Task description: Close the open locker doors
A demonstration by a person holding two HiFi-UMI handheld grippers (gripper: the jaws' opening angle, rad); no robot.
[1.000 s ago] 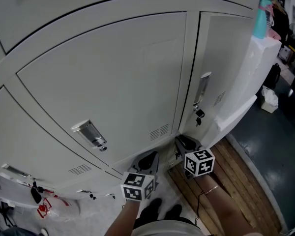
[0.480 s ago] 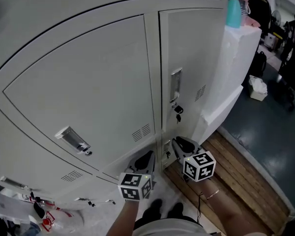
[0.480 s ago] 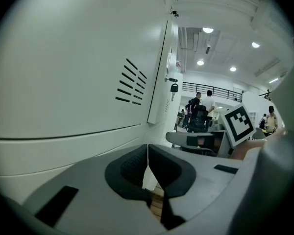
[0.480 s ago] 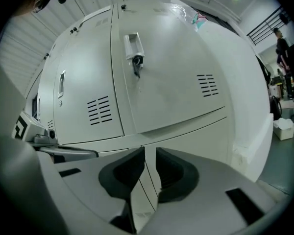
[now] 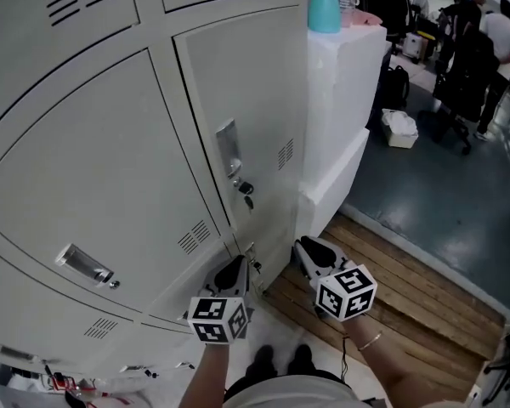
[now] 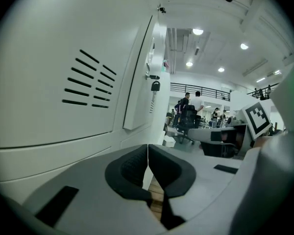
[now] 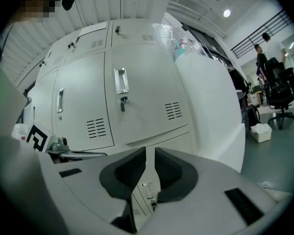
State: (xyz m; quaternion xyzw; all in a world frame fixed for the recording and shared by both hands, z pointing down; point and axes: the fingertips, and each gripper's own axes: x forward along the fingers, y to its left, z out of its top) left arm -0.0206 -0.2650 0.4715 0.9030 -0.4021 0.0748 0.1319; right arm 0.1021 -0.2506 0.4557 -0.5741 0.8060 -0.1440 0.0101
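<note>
Locker door (image 5: 255, 83) — stiff sheet steel, likely light-swinging; push beside its latch (image 5: 229, 150). Left gripper (image 5: 235, 269) fingers clenched, empty; right gripper (image 5: 308, 249) fingers closing, nothing between.

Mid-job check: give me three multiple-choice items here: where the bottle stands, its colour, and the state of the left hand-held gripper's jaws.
1. Where does the bottle stand? A) on the floor B) on the white block beside the lockers C) inside a locker
2. Its colour? A) red B) black C) teal
3. The left hand-held gripper has jaws: A) together, empty B) wide apart C) clamped on a key
Answers: 1 B, it tops the block in the head view; 2 C, its body is teal; 3 A, they meet with nothing between in the left gripper view.
</note>
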